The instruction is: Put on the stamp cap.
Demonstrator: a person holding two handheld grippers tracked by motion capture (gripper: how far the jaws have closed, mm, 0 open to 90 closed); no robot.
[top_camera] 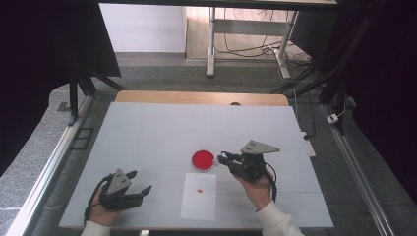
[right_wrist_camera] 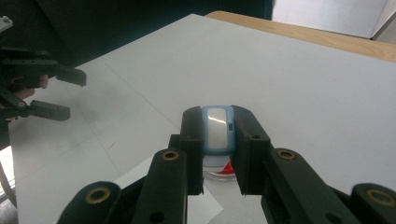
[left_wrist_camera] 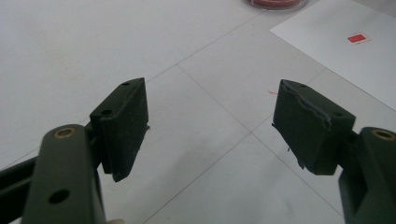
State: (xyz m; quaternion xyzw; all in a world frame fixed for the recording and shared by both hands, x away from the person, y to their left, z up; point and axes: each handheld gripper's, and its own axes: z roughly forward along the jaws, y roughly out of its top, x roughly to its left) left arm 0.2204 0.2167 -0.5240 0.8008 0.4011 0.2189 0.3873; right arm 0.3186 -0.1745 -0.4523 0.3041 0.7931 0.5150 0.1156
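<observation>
High view: my right tongs (top_camera: 220,158) hover just right of the red dish (top_camera: 203,160) on the white table (top_camera: 147,132); my left tongs (top_camera: 140,183) rest near the front edge, left of the paper sheet (top_camera: 199,199). Left gripper view: I see those jaws spread wide, empty. Right gripper view: I see the jaws clamped on a small blue-rimmed clip (right_wrist_camera: 217,129) above the dish (right_wrist_camera: 219,171).

Table (top_camera: 147,137): far half and left side open for passage. Obstacles near centre: red dish (top_camera: 202,160), white paper sheet (top_camera: 198,196) just before it; right gripper (top_camera: 222,159) beside dish.
</observation>
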